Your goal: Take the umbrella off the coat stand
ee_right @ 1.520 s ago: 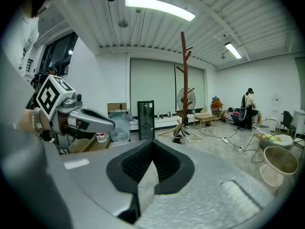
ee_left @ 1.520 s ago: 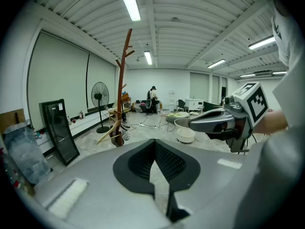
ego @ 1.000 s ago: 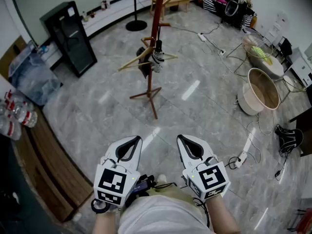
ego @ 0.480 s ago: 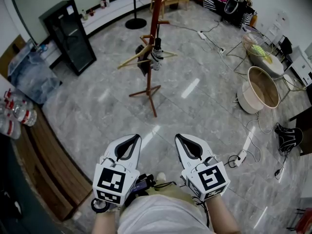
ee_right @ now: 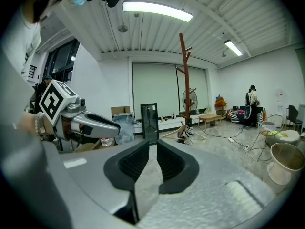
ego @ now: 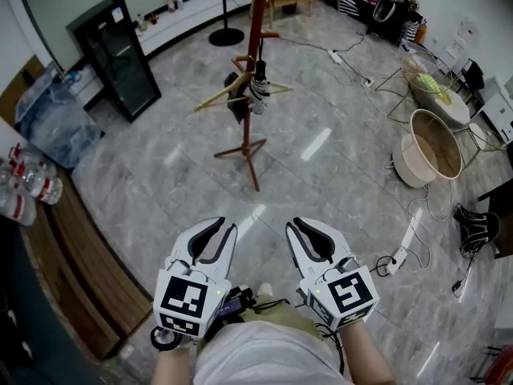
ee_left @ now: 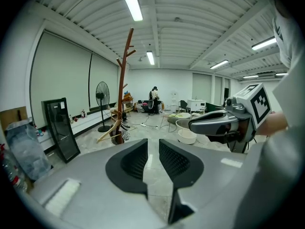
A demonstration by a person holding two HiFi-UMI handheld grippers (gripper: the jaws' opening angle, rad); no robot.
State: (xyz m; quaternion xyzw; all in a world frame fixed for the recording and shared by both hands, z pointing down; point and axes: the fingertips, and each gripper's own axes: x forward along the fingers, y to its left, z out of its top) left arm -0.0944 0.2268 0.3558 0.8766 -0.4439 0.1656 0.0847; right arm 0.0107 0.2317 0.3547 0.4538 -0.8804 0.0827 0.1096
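The coat stand point(ego: 255, 70) is running past the top edge, probably carrying the umbrella point(ego: 258, 95). The left gripper point(ego: 228, 226) is hovering slightly parted, empty; the right gripper point(ego: 293, 224), empty, has just been opening.

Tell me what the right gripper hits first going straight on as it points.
Nothing near: the right gripper, fingers just opening and empty, points slightly down over the floor. It would probably meet the floor before the black cabinet ahead; depth is unclear.

left tool point(ego: 225, 226): jaws slightly apart, empty | right tool point(ego: 292, 225): jaws just opening, empty
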